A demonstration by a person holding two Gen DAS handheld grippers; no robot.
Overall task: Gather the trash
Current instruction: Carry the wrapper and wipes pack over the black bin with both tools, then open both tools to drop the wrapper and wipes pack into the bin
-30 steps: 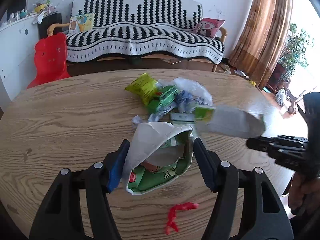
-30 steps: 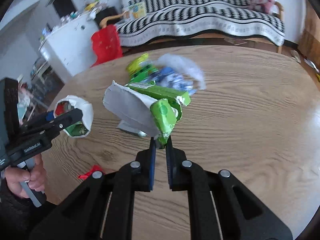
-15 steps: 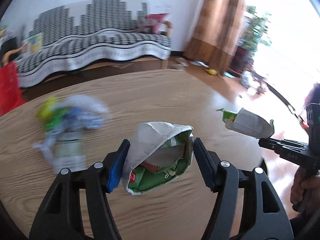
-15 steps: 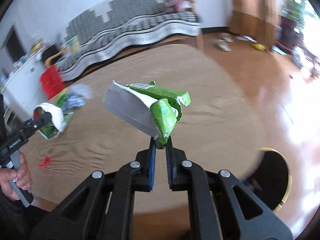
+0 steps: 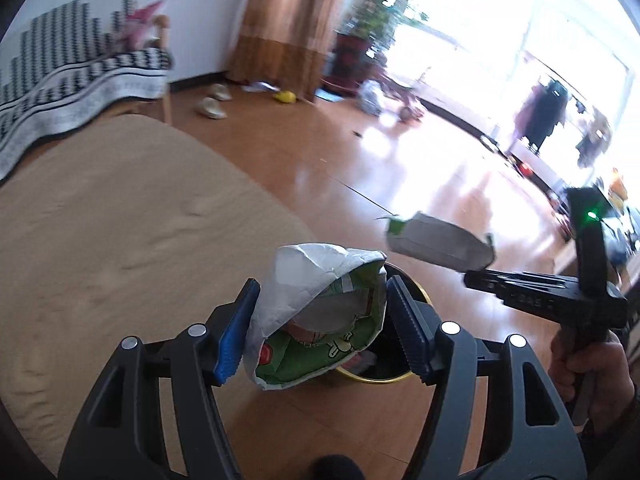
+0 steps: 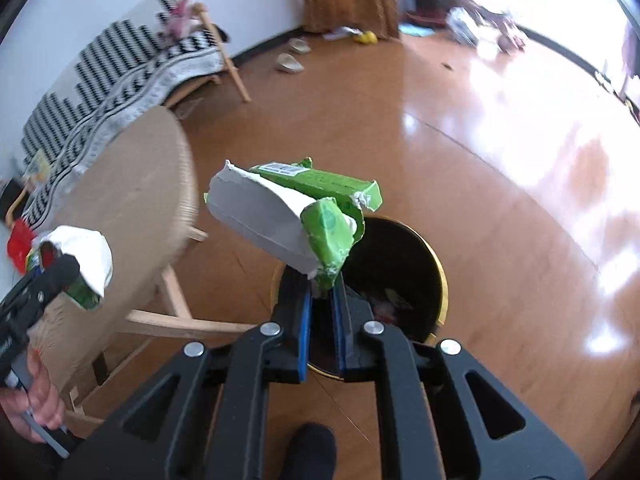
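My left gripper (image 5: 320, 328) is shut on a crumpled green-and-white snack bag (image 5: 316, 320), held in the air past the table edge, in front of a black bin with a gold rim (image 5: 376, 378). My right gripper (image 6: 322, 300) is shut on a torn green carton (image 6: 288, 220) with a grey inside, held right above the bin (image 6: 436, 276), whose opening shows some trash. The carton also shows in the left wrist view (image 5: 436, 244), and the snack bag in the right wrist view (image 6: 82, 264).
The round wooden table (image 6: 132, 184) stands to the left, its legs (image 6: 172, 296) near the bin. A striped sofa (image 6: 104, 72) is behind it. Slippers (image 6: 290, 64) and small items lie on the shiny wood floor (image 6: 500, 168).
Both grippers have swung right, away from the trash pile on the table, and now hang over the floor at the bin. Each keeps its hold on its piece.
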